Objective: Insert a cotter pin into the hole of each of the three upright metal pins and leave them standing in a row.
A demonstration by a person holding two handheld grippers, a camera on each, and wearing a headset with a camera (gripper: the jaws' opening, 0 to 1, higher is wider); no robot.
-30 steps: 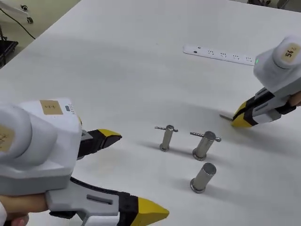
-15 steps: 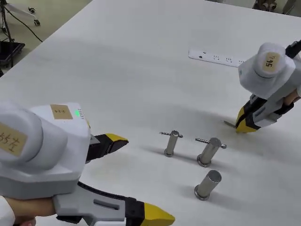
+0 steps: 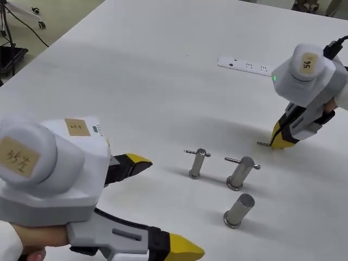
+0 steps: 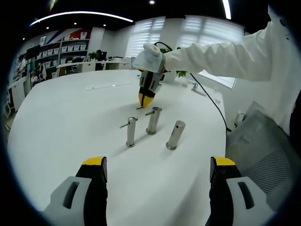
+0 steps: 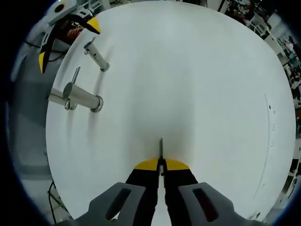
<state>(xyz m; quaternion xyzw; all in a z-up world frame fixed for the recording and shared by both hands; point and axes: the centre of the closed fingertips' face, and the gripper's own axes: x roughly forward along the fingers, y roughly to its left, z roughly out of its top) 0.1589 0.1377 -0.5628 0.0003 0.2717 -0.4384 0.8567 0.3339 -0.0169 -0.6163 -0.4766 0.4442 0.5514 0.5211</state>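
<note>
Two tools: left tool (image 4: 157,162) agape near three metal pins (image 3: 197,163) (image 3: 240,172) (image 3: 238,210), right tool (image 5: 161,165) tight on cotter pin (image 5: 161,148).

Three silvery metal pins, flanged feet, standing close together on the white desk (image 3: 136,81).
1. Slim pin (image 3: 196,163): first cotter pin (image 3: 191,152) set crosswise through its head.
2. Middle pin (image 3: 240,173), thicker, just beside: second cotter pin (image 3: 239,161) through its head.
3. Near pin (image 3: 238,210): thick, top bare.
4. Third cotter pin (image 3: 264,144): thin, well apart from the group, pinched in the right gripper (image 3: 278,142) fingers.
</note>
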